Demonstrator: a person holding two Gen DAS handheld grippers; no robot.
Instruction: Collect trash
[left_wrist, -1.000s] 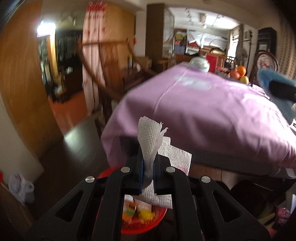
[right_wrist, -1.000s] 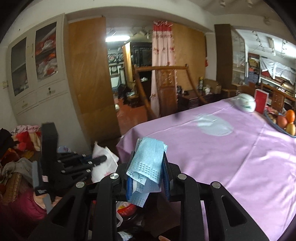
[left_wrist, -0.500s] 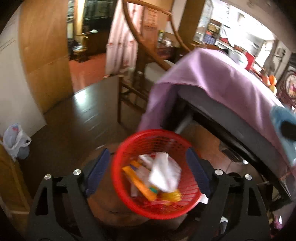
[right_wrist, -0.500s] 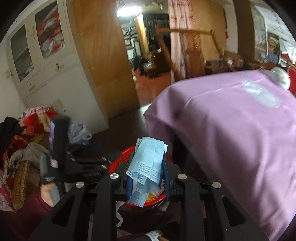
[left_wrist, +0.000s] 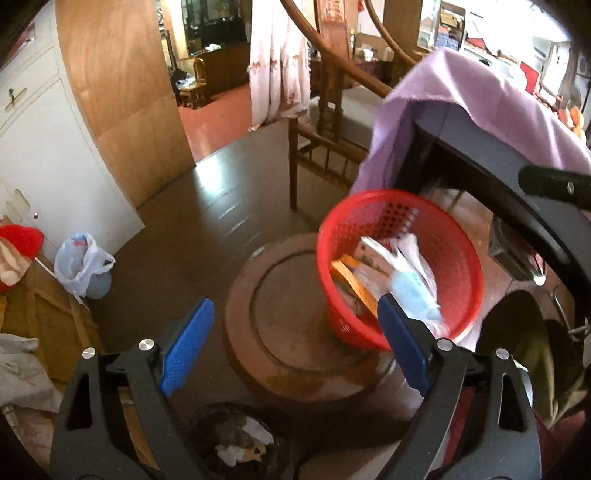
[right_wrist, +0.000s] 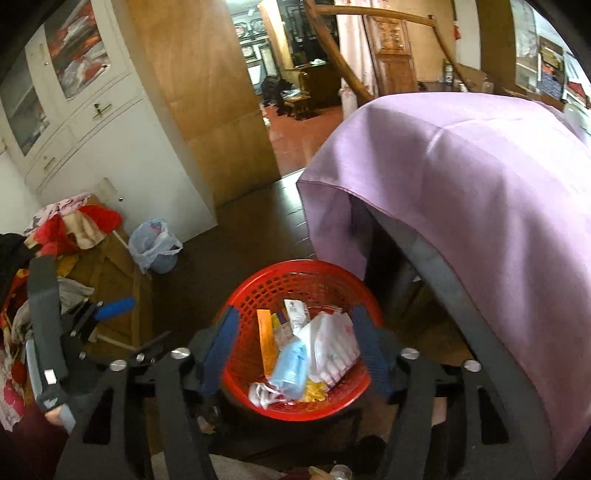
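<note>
A red plastic basket (left_wrist: 369, 210) stands on a round wooden stool (left_wrist: 295, 347) beside the table. It holds trash: a light blue face mask (right_wrist: 291, 363), a white tissue (right_wrist: 332, 343) and several wrappers. In the left wrist view the mask (left_wrist: 410, 288) lies in the basket too. My left gripper (left_wrist: 295, 332) is open and empty, left of the basket. My right gripper (right_wrist: 299, 347) is open and empty, directly above the basket. The left gripper also shows at the left of the right wrist view (right_wrist: 107, 314).
A table under a purple cloth (right_wrist: 480, 177) stands right of the basket. A wooden chair (left_wrist: 332, 140) stands behind it. A white plastic bag (right_wrist: 155, 247) and a pile of clothes (right_wrist: 70, 229) lie by the white cabinet (right_wrist: 92, 122) on the left.
The right gripper has opened and dropped the blue mask into the basket. The left gripper, which let go of the tissue earlier, has moved left of the basket.
</note>
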